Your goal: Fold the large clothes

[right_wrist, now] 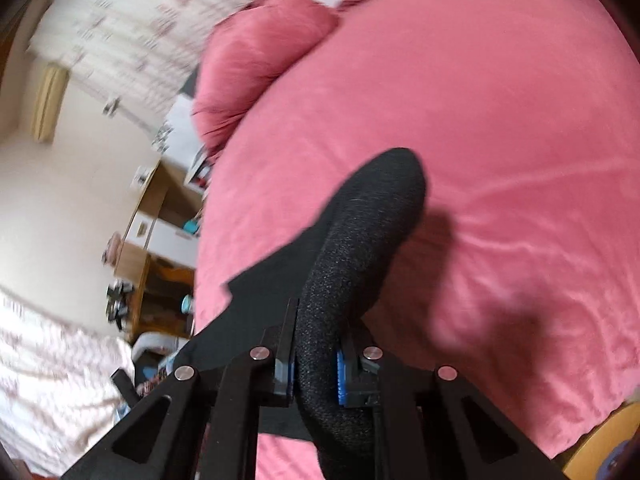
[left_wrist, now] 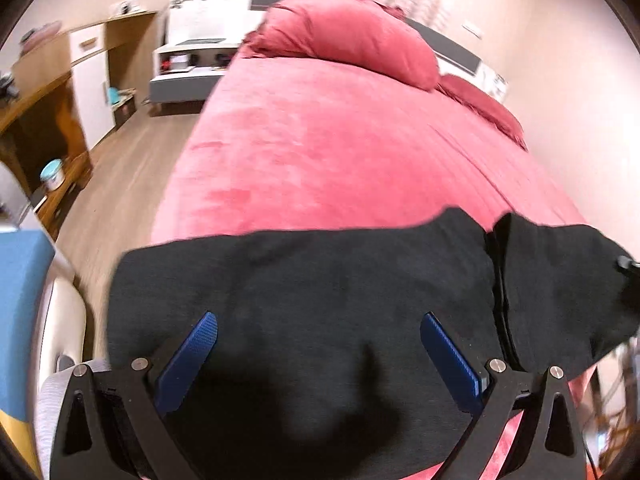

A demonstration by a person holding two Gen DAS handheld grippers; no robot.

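Observation:
A large black garment [left_wrist: 304, 304] lies spread across the near end of a bed with a pink cover [left_wrist: 328, 152]. My left gripper [left_wrist: 319, 330] hangs over it with its blue pads [left_wrist: 192, 356] wide apart and nothing between them. In the right wrist view my right gripper [right_wrist: 318, 324] is shut on a bunched fold of the black garment [right_wrist: 360, 240], which bulges up and forward from between the pads. The rest of the cloth trails down to the left on the pink cover [right_wrist: 500, 120].
Pink pillows [left_wrist: 344, 36] lie at the head of the bed. A wooden desk and cabinet [left_wrist: 48, 112] line the wall left of the bed, across a strip of wood floor [left_wrist: 132, 168]. A blue and white object [left_wrist: 24, 280] is close by at the left.

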